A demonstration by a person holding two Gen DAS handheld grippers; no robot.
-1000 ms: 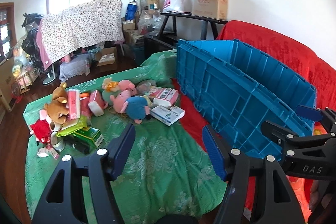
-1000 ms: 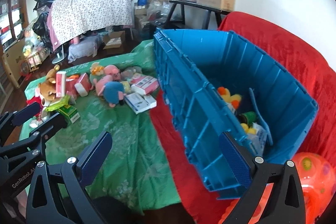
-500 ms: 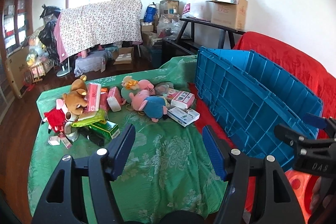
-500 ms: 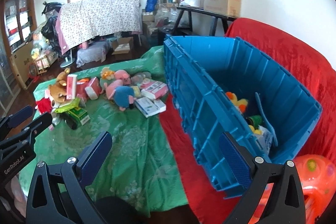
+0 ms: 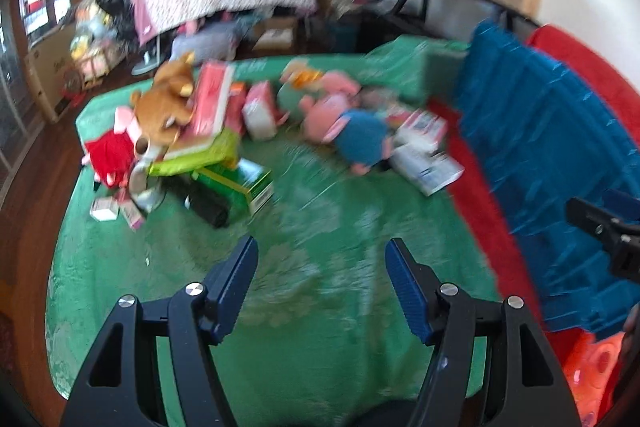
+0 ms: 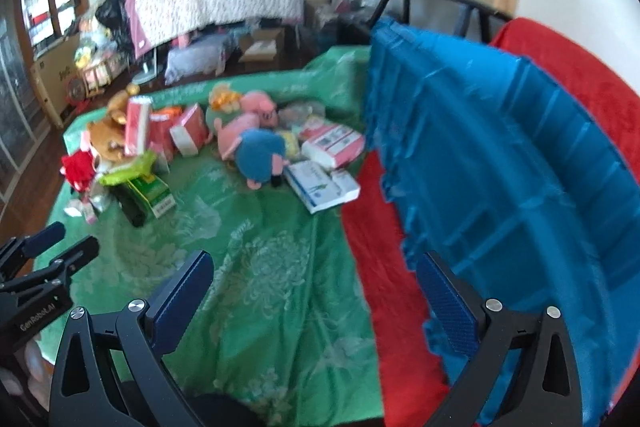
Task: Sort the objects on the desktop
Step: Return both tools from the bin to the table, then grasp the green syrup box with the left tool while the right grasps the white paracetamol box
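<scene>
Both empty: left gripper [image 5: 322,283] and right gripper [image 6: 316,293] spread wide over green cloth [image 6: 256,267]; blue crate [image 6: 500,155] right, toy pile [image 5: 248,131] far.

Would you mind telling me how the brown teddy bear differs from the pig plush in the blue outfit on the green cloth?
The brown teddy bear is brown all over, while the pig plush is pink with a blue body. The teddy bear is wedged in the left pile against a pink box; the pig plush lies nearer the blue crate, beside white boxes. Both are soft toys lying on the green cloth, untouched by either open gripper.
</scene>
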